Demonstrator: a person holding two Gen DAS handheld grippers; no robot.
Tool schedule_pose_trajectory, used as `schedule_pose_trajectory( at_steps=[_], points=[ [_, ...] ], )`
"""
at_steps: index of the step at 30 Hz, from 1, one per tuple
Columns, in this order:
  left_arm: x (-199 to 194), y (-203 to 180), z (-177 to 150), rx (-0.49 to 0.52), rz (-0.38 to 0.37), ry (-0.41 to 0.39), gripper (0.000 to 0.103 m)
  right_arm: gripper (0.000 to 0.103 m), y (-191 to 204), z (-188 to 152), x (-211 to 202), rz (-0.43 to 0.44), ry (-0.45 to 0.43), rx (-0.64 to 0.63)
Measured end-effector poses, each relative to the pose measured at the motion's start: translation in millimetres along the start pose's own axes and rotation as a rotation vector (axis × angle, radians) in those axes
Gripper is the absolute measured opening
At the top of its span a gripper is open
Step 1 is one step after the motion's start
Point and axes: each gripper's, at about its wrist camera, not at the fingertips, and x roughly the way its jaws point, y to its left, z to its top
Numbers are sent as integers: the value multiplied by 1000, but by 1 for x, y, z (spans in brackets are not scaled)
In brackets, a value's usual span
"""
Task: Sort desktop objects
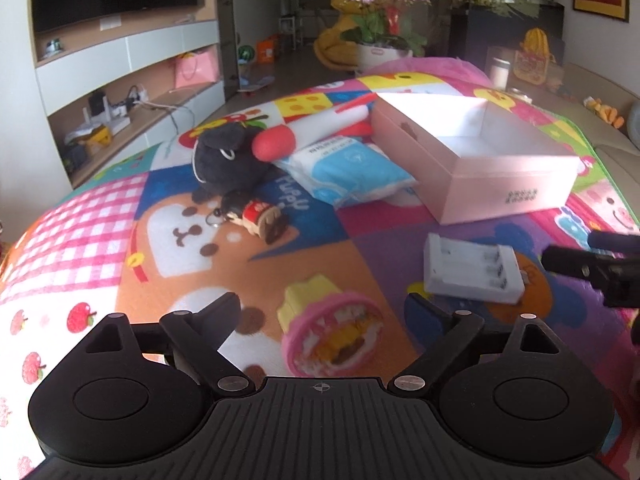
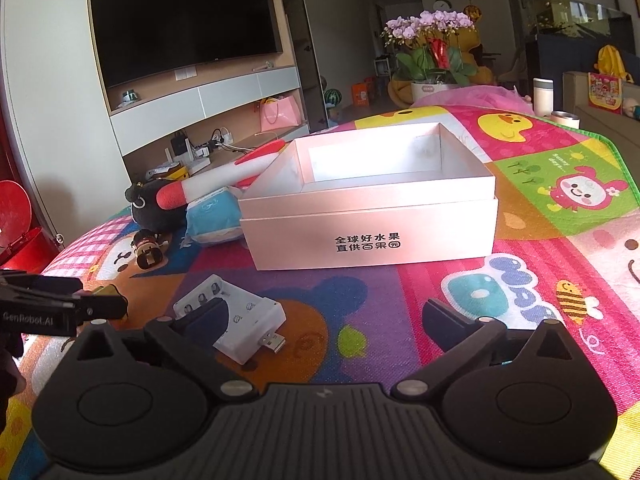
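While both tongs are held spread and empty, the patterned mat (image 2: 540, 184) is seen under everything. Pink open box (image 2: 372, 236) noted ahead of the right gripper (image 2: 324, 312). White battery charger (image 2: 236, 320) lies partly behind its left finger, right-ahead of the left gripper (image 1: 324, 308). Cake-shaped toy (image 1: 332, 332) lies between the left gripper's 2 fingers, untouched.

**Bright daylight, bent edges**

Both pictures are bright with daylight. The pink box (image 2: 370, 236) glows almost white inside from glare. Small soft shadows sit under the white charger (image 2: 236, 326). The left view is a bit blurry. Straight lines bend near the edges, and the corners go dark.
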Motion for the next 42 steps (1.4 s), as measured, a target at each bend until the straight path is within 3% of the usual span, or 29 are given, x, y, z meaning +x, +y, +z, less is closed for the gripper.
schedule_pose_trajectory(
  at_steps=[5,10,13,15,20,25,30,32,34,37,38,39,42],
  points=[
    [-3,-8,-18,-7,47,52,94,103,0,0,1,-3,2,0],
    [-3,-12,-24,-24,31,50,81,103,0,0,2,-11,6,1],
    [-7,-4,-21,-47,19,40,81,103,1,0,-1,-8,-13,-9],
    [-16,8,-17,-85,14,17,89,103,8,0,-5,-3,-29,-56],
    [-37,50,-5,-245,-17,-48,98,96,55,8,-17,111,-21,-284],
    [-45,87,2,-353,93,-134,100,94,123,12,-8,253,40,-443],
    [-49,111,-5,-393,148,-184,103,93,172,-3,22,236,100,-566],
    [-48,116,-9,-389,169,-188,103,83,181,-7,32,239,139,-575],
    [-48,120,-14,-398,174,-190,103,56,188,-11,40,234,181,-589],
    [-48,128,-20,-413,170,-194,103,46,191,-6,42,236,211,-591],
    [-47,129,-22,-415,169,-195,103,41,189,-2,42,236,209,-587],
    [-47,130,-23,-417,165,-196,103,28,187,4,41,241,215,-578],
    [-44,130,-26,-418,146,-191,103,26,175,28,52,289,307,-470]
  ],
)
